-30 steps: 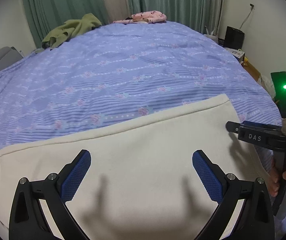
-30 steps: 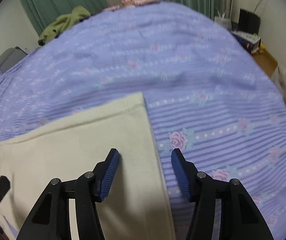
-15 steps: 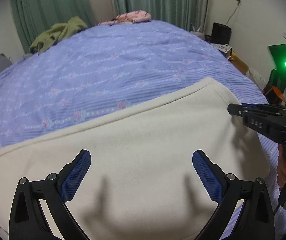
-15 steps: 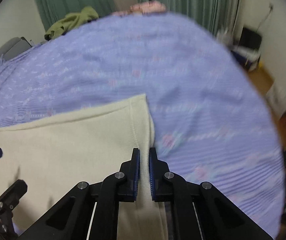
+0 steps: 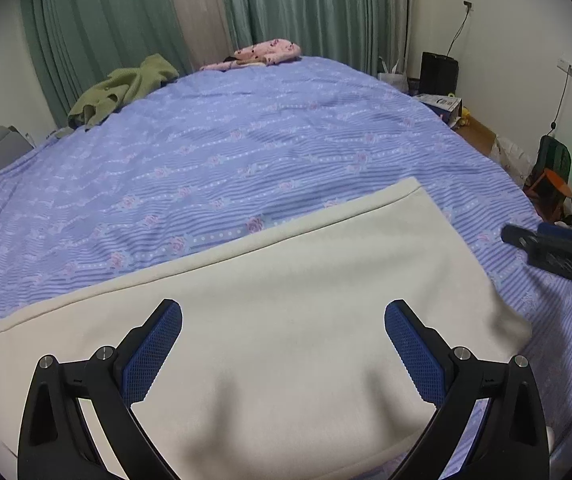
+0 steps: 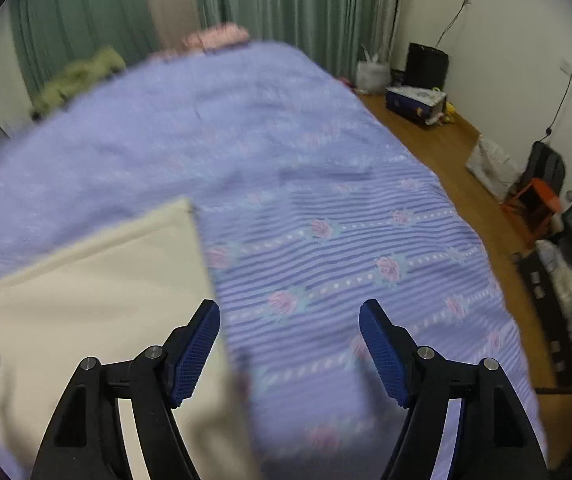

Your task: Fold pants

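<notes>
The cream pants (image 5: 286,300) lie folded flat on the bed (image 5: 246,152), a broad pale slab filling the lower middle of the left wrist view and the lower left of the right wrist view, where their straight side edge runs down toward the bottom of the frame. The left claw (image 5: 284,344) hangs over the middle of the cloth with its jaws spread wide and nothing between them. The right claw (image 6: 290,344) has just been opening; its jaws now stand apart with nothing gripped, the left blue pad over the edge of the pants and the other over the lilac flowered sheet. This view is blurred. In the left wrist view the right claw shows dimly at the right edge. At the bed's far end, upper left, lie a green garment (image 5: 126,88) and a pink garment (image 5: 266,52), before green curtains (image 5: 306,8).
</notes>
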